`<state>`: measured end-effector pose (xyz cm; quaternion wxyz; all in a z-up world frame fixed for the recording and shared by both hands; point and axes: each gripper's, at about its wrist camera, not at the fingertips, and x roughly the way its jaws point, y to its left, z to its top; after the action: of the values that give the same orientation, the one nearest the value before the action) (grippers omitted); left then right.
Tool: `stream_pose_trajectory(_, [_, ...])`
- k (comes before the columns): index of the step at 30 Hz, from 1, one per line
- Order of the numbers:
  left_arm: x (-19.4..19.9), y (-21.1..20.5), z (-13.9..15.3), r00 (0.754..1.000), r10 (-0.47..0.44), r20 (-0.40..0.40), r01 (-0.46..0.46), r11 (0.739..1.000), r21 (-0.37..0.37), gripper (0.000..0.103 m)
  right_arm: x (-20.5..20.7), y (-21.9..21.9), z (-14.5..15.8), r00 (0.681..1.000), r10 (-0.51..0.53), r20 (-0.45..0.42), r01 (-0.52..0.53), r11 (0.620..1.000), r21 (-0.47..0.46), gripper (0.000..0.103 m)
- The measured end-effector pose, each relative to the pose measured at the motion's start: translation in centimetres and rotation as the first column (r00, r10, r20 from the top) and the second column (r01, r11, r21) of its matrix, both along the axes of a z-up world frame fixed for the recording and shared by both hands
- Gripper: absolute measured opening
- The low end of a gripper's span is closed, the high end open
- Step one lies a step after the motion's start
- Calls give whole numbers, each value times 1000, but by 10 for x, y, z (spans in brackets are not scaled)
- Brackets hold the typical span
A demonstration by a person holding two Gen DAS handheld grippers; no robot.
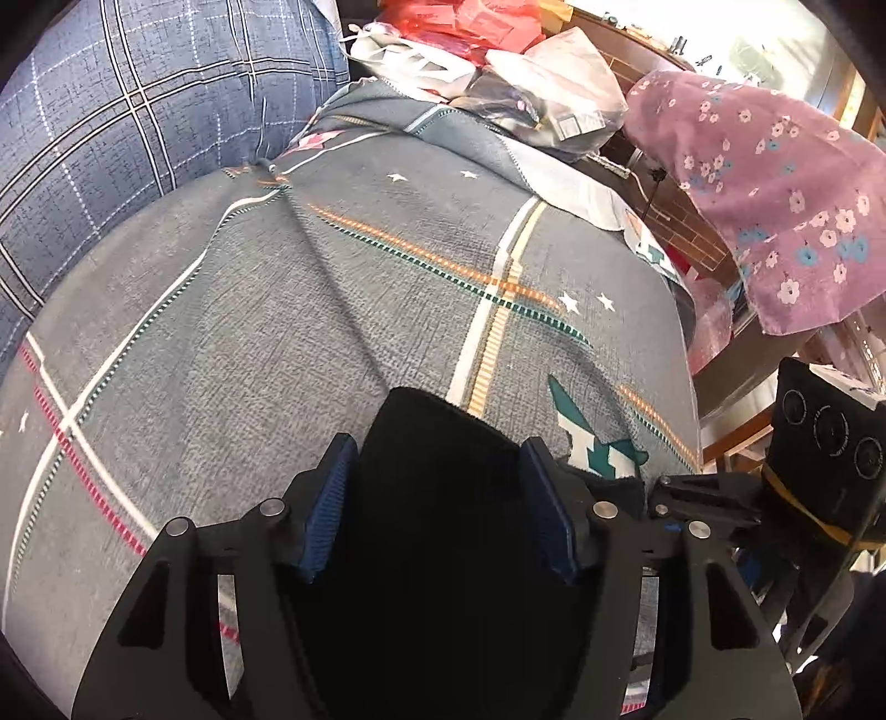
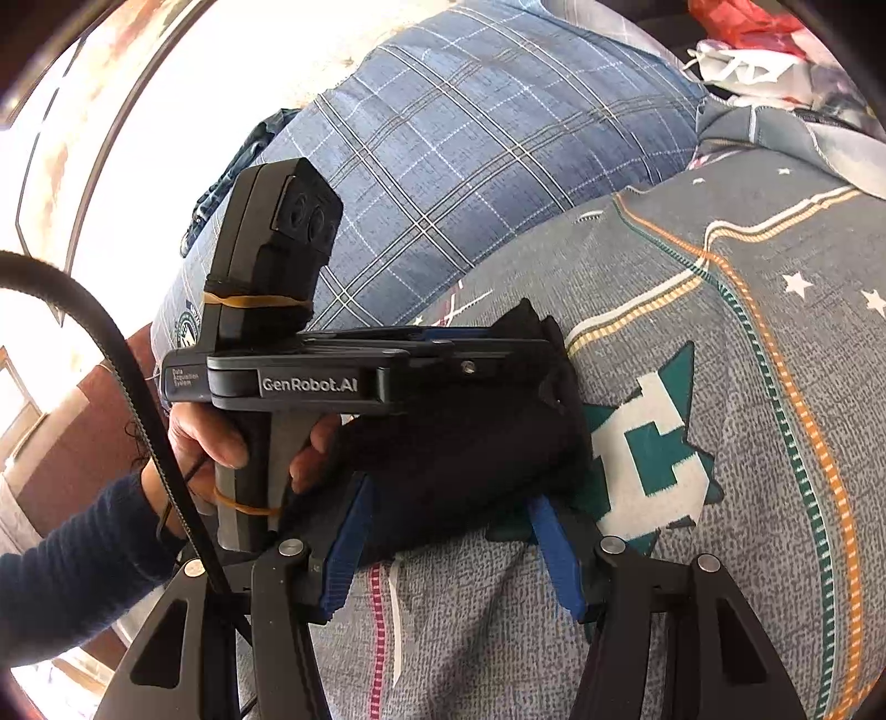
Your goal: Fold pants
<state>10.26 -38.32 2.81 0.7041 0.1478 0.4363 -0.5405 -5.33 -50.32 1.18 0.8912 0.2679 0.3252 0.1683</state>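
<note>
1. Black pants [image 1: 443, 498], folded into a thick bundle, fill the space between the blue fingertips [image 1: 326, 515] of the left gripper [image 1: 440, 498] in the left wrist view; the jaws stand apart with a pad against each side of the bundle.
2. Beneath the bundle lies a grey bedspread [image 1: 288, 310] with striped lines, white stars and a teal-and-white emblem [image 1: 592, 437]; the pants sit near the bedspread's right edge, just beside that emblem.
3. From the right wrist view, the right gripper [image 2: 454, 540] has its blue pads [image 2: 556, 559] spread wide, the near end of the pants [image 2: 470, 443] between them; whether the pads touch the cloth I cannot tell.
4. That view also shows the left gripper [image 2: 531, 354] side-on, held by the person's left hand [image 2: 221, 437] in a dark blue sleeve, its fingers against the top of the bundle.
5. A blue plaid pillow [image 1: 127, 127] rests at the bedspread's far left corner.
6. A purple floral cloth [image 1: 775, 188] hangs beyond the right edge, and red and clear plastic bags [image 1: 498, 50] are heaped past the far edge.
</note>
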Motion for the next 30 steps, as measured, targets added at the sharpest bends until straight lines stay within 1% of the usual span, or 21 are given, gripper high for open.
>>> stream_pose_trajectory(1, [0,0,0,1000,-6,7,6,1000,0,46,1,2,0,1000,3,7,-3,1000,-16,50])
stream_pose_trajectory(2, [-1,0,0,1000,-26,-1,26,1000,-6,36,2,3,0,1000,-4,8,4,1000,-31,33])
stream_pose_trajectory(3, [0,-1,0,999,-38,-20,38,999,-16,21,4,3,-1,1000,-16,4,16,999,-29,20])
stream_pose_trajectory(4, [1,0,0,998,-41,-38,40,999,-24,20,6,1,-6,1000,-14,-2,14,1000,1,17])
stream_pose_trajectory(5, [-1,1,1,999,-34,-26,33,999,-28,18,8,0,-8,1000,-15,-2,15,1000,21,15])
stream_pose_trajectory(9, [-8,11,14,1000,-20,9,21,998,-64,16,7,5,4,1000,-5,18,5,1000,-5,12])
stream_pose_trajectory(12, [-11,35,41,1000,14,18,-11,989,-144,16,5,11,24,998,12,60,-11,1000,-16,11])
stream_pose_trajectory(13, [-12,41,48,1000,22,19,-19,986,-164,16,4,14,35,996,25,80,-23,1000,-20,11])
stream_pose_trajectory(15, [-13,63,69,998,51,24,-45,975,-216,16,3,23,52,992,47,115,-44,999,-26,11])
stream_pose_trajectory(18, [-20,103,101,994,99,51,-81,958,-277,16,2,42,80,979,110,173,-104,994,-39,10])
stream_pose_trajectory(19, [-22,120,110,991,117,60,-95,951,-294,16,4,52,91,972,138,189,-131,990,-48,10])
stream_pose_trajectory(21, [-26,161,128,984,168,57,-139,930,-341,16,7,76,110,955,203,216,-190,979,-79,10])
stream_pose_trajectory(22, [-28,180,133,980,192,47,-163,918,-361,16,9,93,121,940,251,230,-232,967,-103,10])
stream_pose_trajectory(24, [-32,214,140,970,238,50,-201,901,-384,16,12,119,133,916,323,239,-299,945,-133,10])
stream_pose_trajectory(25, [-36,233,140,962,267,58,-224,893,-390,16,15,133,139,902,362,238,-333,930,-152,10])
stream_pose_trajectory(26, [-40,255,139,952,300,56,-256,884,-392,16,18,155,144,881,414,227,-379,907,-182,10])
stream_pose_trajectory(27, [-41,273,135,944,327,46,-283,874,-395,16,20,167,144,871,442,217,-404,893,-198,10])
stream_pose_trajectory(28, [-41,293,130,934,357,27,-319,863,-392,16,22,184,143,854,481,198,-439,871,-219,10])
stream_pose_trajectory(29, [-43,313,120,918,397,5,-365,849,-381,16,27,206,139,833,529,163,-486,839,-244,11])
stream_pose_trajectory(30, [-44,328,110,903,429,-11,-403,839,-366,16,30,217,134,821,554,137,-511,821,-253,11])
